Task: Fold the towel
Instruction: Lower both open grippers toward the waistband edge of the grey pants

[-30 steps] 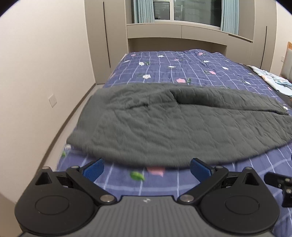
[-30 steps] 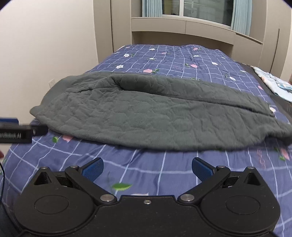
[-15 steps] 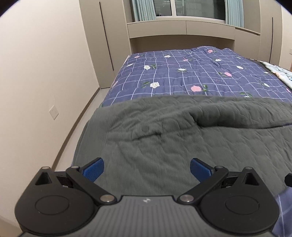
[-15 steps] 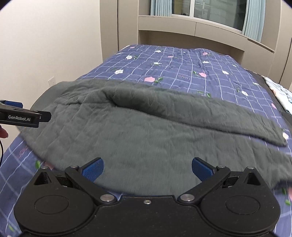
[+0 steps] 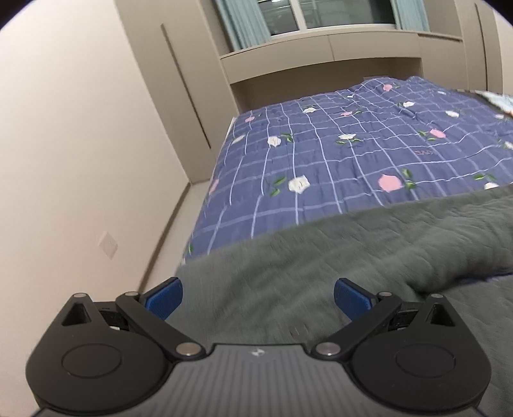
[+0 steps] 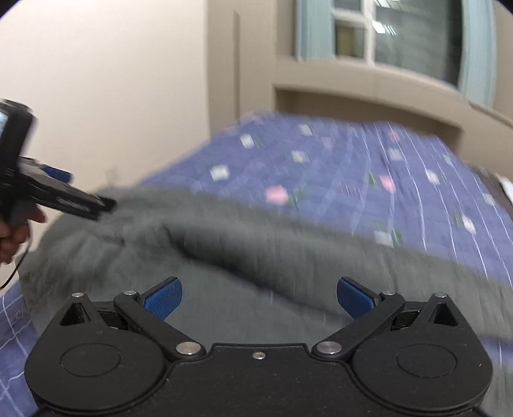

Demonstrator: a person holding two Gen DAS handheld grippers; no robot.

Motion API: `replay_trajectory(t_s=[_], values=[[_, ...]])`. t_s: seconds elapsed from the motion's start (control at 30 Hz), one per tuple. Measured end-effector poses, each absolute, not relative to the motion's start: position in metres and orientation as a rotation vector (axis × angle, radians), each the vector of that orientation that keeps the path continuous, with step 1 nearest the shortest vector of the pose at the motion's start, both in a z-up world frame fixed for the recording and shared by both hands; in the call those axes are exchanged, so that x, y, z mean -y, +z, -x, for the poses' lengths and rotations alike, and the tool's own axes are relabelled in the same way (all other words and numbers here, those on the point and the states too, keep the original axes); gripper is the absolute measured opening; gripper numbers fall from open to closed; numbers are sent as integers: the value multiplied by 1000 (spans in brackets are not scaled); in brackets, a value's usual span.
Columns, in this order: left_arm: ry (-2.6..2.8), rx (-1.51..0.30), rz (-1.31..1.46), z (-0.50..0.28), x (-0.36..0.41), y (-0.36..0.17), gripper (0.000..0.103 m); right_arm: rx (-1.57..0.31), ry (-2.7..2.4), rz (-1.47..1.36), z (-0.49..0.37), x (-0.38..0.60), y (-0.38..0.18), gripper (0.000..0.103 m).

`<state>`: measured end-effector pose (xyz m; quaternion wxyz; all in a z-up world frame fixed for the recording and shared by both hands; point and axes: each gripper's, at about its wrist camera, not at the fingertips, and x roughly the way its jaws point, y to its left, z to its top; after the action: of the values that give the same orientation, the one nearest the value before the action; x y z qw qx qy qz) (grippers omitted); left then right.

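The right wrist view is smeared by motion: the bed (image 6: pixel 368 179) and its flower print are streaks, and the grey towel (image 6: pixel 256 256) has no crisp edge. The left gripper (image 6: pixel 80 202) is cut by the left edge, its fingertips unreadable. In the left wrist view, the towel (image 5: pixel 352 256) runs past the right edge, its near part blurred.

Towel (image 5: pixel 368 256) was dark grey, faint quilted texture, filling 6 o'clock. Bedspread (image 5: pixel 336 154) at 12–3 o'clock was purple-blue with a white grid, pink and white flowers, green leaves. Gripper pads (image 5: pixel 163 296) were blue on black linkages. Wall (image 5: pixel 80 144) at 9 o'clock was cream; cabinets (image 5: pixel 320 61) beige; curtains (image 6: pixel 312 29) pale blue-grey.
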<state>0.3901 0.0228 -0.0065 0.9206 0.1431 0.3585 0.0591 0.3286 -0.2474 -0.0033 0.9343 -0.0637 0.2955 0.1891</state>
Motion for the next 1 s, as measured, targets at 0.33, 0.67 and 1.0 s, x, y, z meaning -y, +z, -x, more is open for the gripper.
replay_trajectory(t_s=[0.33,0.67,1.0], values=[[37,-748,-359,-463,-38,-17,103,-672,597,265,-439,265,-28,103],[-161,-817,-287,-520,-50,-40,103,-859,572,299,-525,257,-56,103],[-263,-901,-336,-553,-54,-63,103,-901,525,413,-547,246,-75,102]])
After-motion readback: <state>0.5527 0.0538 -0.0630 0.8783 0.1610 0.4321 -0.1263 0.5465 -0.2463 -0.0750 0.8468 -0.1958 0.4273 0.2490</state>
